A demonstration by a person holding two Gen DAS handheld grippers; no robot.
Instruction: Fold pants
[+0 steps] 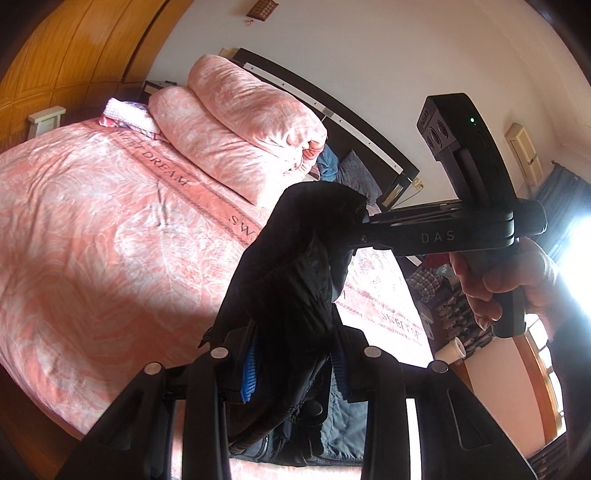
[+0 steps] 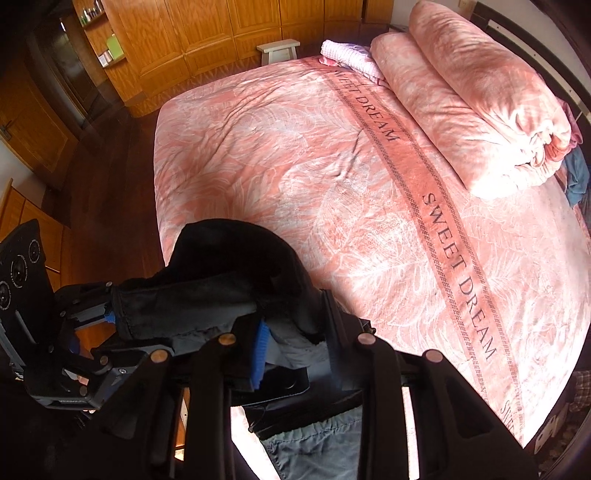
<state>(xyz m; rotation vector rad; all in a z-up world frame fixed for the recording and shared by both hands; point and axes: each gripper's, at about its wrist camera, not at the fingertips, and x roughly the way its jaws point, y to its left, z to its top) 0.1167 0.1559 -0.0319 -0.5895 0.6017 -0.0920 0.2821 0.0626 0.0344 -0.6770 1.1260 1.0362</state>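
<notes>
1. The dark pants [image 1: 295, 266] are held bunched above the bed [image 1: 92, 229]; their full shape is hidden by folds and shadow.
2. The left hand-held gripper [image 1: 291, 365] is closed on the pants, as is the right hand-held gripper [image 2: 291, 354]; no earlier picture is given.
3. A pink "SWEET DREAM" cover, a rolled quilt [image 2: 476, 107] and a wooden wardrobe [image 2: 221, 29] are seen.

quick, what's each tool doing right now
left tool: closed on the dark fabric pants
right tool: closed on the same pants, held above the pink bedspread
</notes>
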